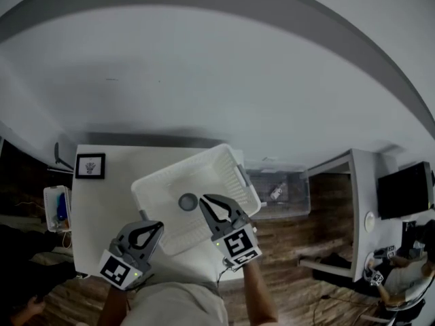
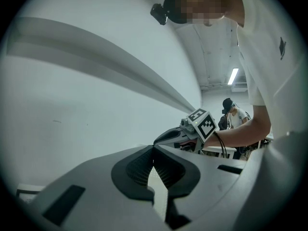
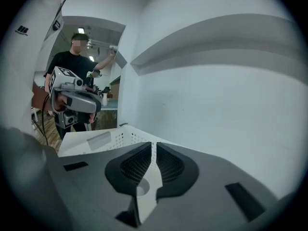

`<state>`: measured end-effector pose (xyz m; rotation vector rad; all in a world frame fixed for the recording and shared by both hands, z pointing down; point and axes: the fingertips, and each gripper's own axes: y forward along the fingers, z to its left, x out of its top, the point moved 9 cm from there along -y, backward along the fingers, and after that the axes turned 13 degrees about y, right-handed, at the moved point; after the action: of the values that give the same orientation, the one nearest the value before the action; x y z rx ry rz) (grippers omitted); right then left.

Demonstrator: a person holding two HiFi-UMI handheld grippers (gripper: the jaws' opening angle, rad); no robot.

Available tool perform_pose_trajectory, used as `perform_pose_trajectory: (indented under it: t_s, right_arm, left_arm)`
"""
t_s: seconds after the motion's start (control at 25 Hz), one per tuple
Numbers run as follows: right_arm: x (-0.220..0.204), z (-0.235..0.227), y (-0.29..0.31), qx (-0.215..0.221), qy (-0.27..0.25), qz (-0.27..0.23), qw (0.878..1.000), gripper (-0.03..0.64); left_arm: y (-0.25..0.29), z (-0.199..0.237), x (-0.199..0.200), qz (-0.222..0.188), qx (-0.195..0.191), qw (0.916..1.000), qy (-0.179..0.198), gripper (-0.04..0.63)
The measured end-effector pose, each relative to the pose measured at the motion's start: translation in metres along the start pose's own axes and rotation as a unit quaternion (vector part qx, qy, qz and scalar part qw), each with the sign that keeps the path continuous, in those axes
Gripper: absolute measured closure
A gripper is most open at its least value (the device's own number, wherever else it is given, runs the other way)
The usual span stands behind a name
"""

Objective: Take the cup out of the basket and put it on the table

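Note:
A small grey cup (image 1: 188, 201) stands inside the white perforated basket (image 1: 170, 182), which sits tilted on the white table (image 1: 102, 209). My right gripper (image 1: 202, 197) is over the basket, its tips just right of the cup, jaws shut with nothing between them. The left gripper (image 1: 160, 224) hovers at the basket's near left edge, also shut and empty. In the right gripper view the shut jaws (image 3: 154, 143) point over the basket rim (image 3: 110, 138) toward the wall. The left gripper view shows its own closed jaws (image 2: 154, 148) and the right gripper (image 2: 185, 134) beyond.
A black-framed card (image 1: 90, 165) lies at the table's far left corner. A clear bin (image 1: 279, 192) sits on the wooden floor right of the table, with a white desk (image 1: 363, 209) further right. A grey wall rises right behind the table. People stand in the background.

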<state>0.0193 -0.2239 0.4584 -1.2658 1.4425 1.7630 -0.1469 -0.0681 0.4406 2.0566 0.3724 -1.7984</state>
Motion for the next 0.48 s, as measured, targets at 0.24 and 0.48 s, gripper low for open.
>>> perform_pose_trajectory:
  t_s: [0.24,0.48]
  right_arm:
    - [-0.020,-0.008,0.033,0.047,-0.032,0.054,0.997,0.601]
    - [-0.029,-0.011,0.057,0.085,-0.062,0.108,0.989,0.558]
  left_arm:
    - [0.008,0.001,-0.002,0.012,-0.003,0.9999,0.009,0.595]
    - [0.019,0.005,-0.001,0.024,-0.017,0.9979,0.057,0.594]
